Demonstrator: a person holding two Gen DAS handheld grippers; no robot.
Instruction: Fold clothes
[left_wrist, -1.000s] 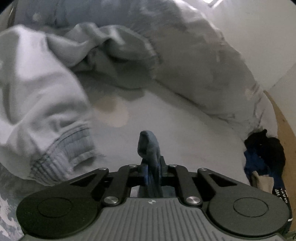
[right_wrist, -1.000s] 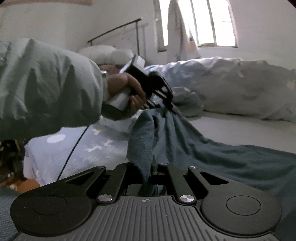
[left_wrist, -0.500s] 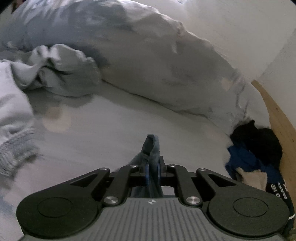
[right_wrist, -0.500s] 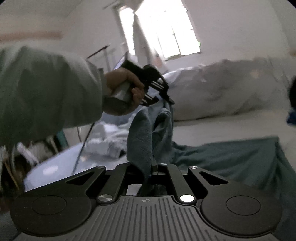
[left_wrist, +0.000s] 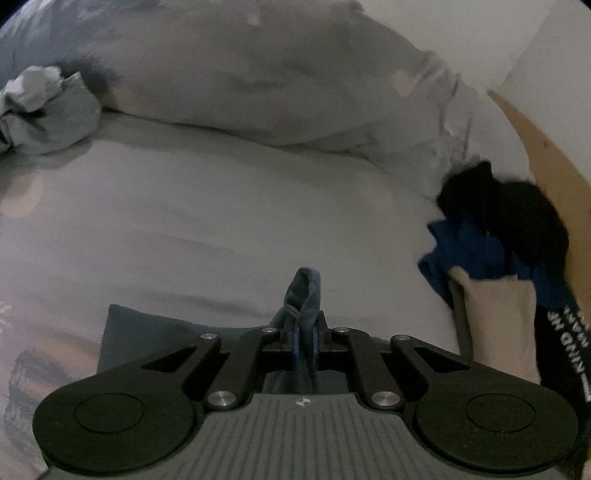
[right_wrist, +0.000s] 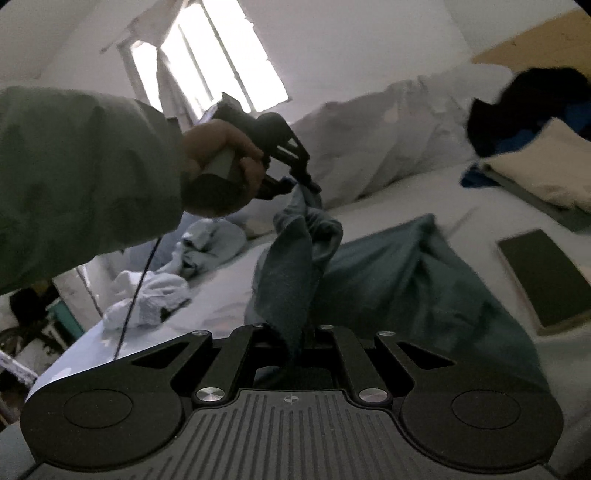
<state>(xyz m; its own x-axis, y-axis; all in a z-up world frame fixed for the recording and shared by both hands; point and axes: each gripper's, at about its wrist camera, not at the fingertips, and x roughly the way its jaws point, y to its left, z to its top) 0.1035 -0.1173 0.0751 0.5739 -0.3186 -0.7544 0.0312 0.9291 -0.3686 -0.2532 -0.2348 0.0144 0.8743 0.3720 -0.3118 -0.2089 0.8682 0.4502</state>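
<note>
A dark teal garment (right_wrist: 388, 280) lies partly on the white bed, its near edge lifted between both grippers. My right gripper (right_wrist: 308, 334) is shut on one bunch of that edge. In the right wrist view a hand (right_wrist: 218, 162) holds the left gripper (right_wrist: 304, 182), which is shut on another bunch of the same edge, higher and further back. In the left wrist view the left gripper (left_wrist: 304, 336) pinches a fold of the teal garment (left_wrist: 303, 291), and a corner of the cloth (left_wrist: 147, 339) lies flat at the lower left.
A heap of black, blue and beige clothes (left_wrist: 491, 243) sits at the right against a wooden headboard (left_wrist: 543, 147). A bulky white duvet (left_wrist: 258, 74) runs along the back. Crumpled pale clothes (right_wrist: 147, 295) lie at the left; a dark flat rectangle (right_wrist: 543, 273) lies at the right.
Both grippers have swung to the right with the teal garment still held. The pale clothes have slid out to the left of view, and the heap at the headboard is now closer.
</note>
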